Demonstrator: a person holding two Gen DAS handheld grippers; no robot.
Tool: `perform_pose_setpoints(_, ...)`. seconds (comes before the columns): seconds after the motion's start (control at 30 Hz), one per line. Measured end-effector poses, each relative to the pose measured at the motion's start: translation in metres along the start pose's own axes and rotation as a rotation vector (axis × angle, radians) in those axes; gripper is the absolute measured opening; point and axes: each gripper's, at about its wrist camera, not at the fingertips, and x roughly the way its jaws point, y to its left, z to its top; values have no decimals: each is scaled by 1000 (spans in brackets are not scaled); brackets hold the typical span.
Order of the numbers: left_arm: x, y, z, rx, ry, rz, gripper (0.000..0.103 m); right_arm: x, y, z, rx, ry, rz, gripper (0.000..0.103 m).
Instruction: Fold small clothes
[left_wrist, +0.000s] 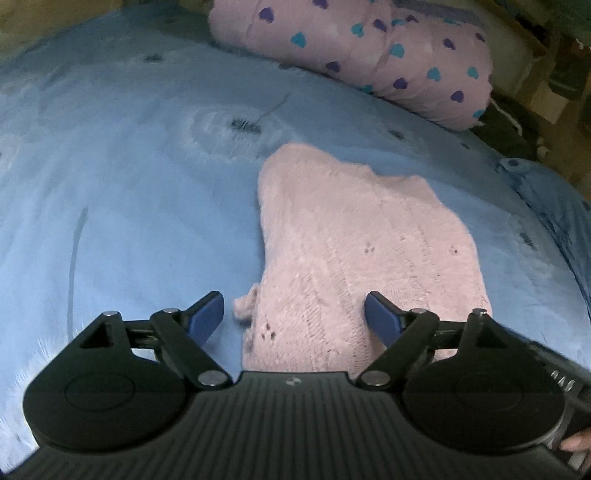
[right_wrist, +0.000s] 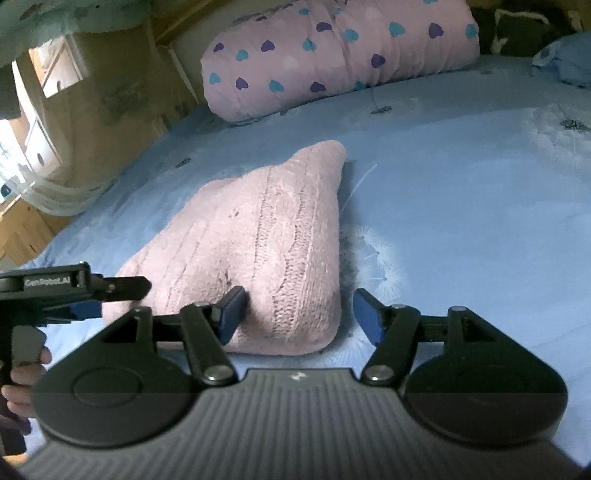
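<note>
Black ribbed housing fills the bottom of both wrist views, and from it each tool's two blue-tipped fingers reach forward. On the left gripper (left_wrist: 294, 317) the fingers are spread wide and grip nothing; one blue pad (left_wrist: 382, 318) lies over the near part of a pink knitted sweater (left_wrist: 365, 254), while the other hangs above the bare sheet just left of the garment's near edge. On the right gripper (right_wrist: 297, 314) the fingers are likewise wide apart and empty, straddling the sweater's (right_wrist: 258, 243) near right corner: the left pad (right_wrist: 231, 314) is against the knit (whether it presses in cannot be told), and the right pad hangs over the sheet beside the corner. Seen from the right wrist, the left gripper (right_wrist: 110, 295) enters from the left edge, held in a hand (right_wrist: 26, 373), its tips at the sweater's left side. Folded into a rough wedge, the cable-knit sweater lies flat on a light blue bedsheet (left_wrist: 129, 192) printed with dandelion motifs. Farther back, well apart from the sweater, a pink bolster pillow (right_wrist: 343, 55) dotted with purple and teal hearts rests at the far edge of the bed.
</note>
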Motion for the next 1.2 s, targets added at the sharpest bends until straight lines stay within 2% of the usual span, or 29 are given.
perform_pose_setpoints(0.07, 0, -2, 7, 10, -9, -13, 87, -5, 0, 6, 15, -12, 10, 67)
perform_pose_setpoints(0.17, 12, 2, 15, -45, 15, -58, 90, -10, 0, 18, 39, -47, 13, 81)
perform_pose_setpoints(0.2, 18, 5, 16, -69, 23, -78, 90, -10, -1, 22, 54, -52, 22, 82)
perform_pose_setpoints(0.33, 41, 16, 9, -143, 75, -157, 94, 1, -4, 33, 66, -28, 19, 82)
perform_pose_setpoints(0.43, 52, 25, 11, -190, 98, -208, 94, 15, -10, 34, 77, 23, 28, 83)
perform_pose_setpoints(0.5, 56, 26, 13, -194, 105, -213, 95, 29, -15, 33, 95, 66, 39, 83)
perform_pose_setpoints(0.57, 59, 22, 15, -181, 105, -206, 95, 38, -20, 30, 118, 93, 54, 90)
perform_pose_setpoints(0.67, 62, 18, 16, -163, 107, -191, 96, 45, -29, 26, 171, 95, 89, 94)
perform_pose_setpoints(1.2, 61, 18, 15, -158, 113, -186, 97, 53, -37, 35, 152, 115, 148, 94)
